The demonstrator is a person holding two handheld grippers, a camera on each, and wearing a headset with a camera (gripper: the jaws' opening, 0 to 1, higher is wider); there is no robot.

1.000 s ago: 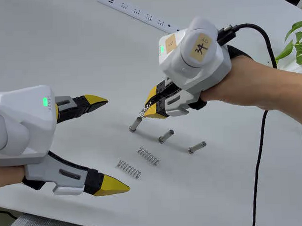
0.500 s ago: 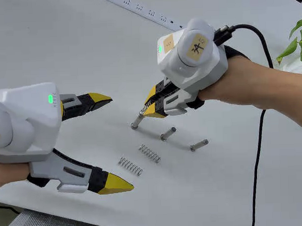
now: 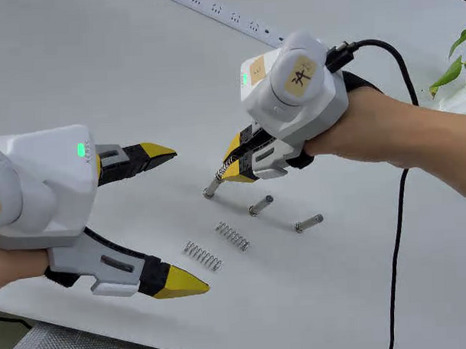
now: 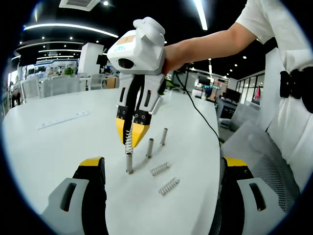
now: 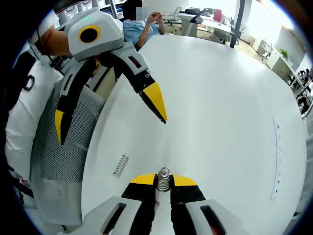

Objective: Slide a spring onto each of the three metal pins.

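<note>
- The left gripper [image 3: 191,219] hangs at the left with its jaws spread wide and nothing between them. The head view cuts off its body at the left side.
- Just under its lower jaw the bench [image 3: 99,64] ends in a near edge that runs off toward the bottom left. Bare bench lies between the two jaws.
- The first loose spring [image 3: 202,256] and the second loose spring [image 3: 232,236] lie flat, side by side but apart, in front of the pins.
- The first pin [image 3: 211,189] leans up from the bench. The right gripper's tips hide its top in the head view.
- The right gripper [image 3: 231,171] is pinched narrow on the held spring [image 4: 128,142], which hangs straight over that pin. Their ends meet, but whether the coil is over the pin is hard to tell.
- The second pin [image 3: 259,206] and the third pin [image 3: 308,222] stand bare to the right, each apart from its neighbour.
- The power strip [image 3: 227,12] is clipped by the top edge, well apart from the pins.
- The cable [image 3: 399,215] trails down the bench right of the pins.
</note>
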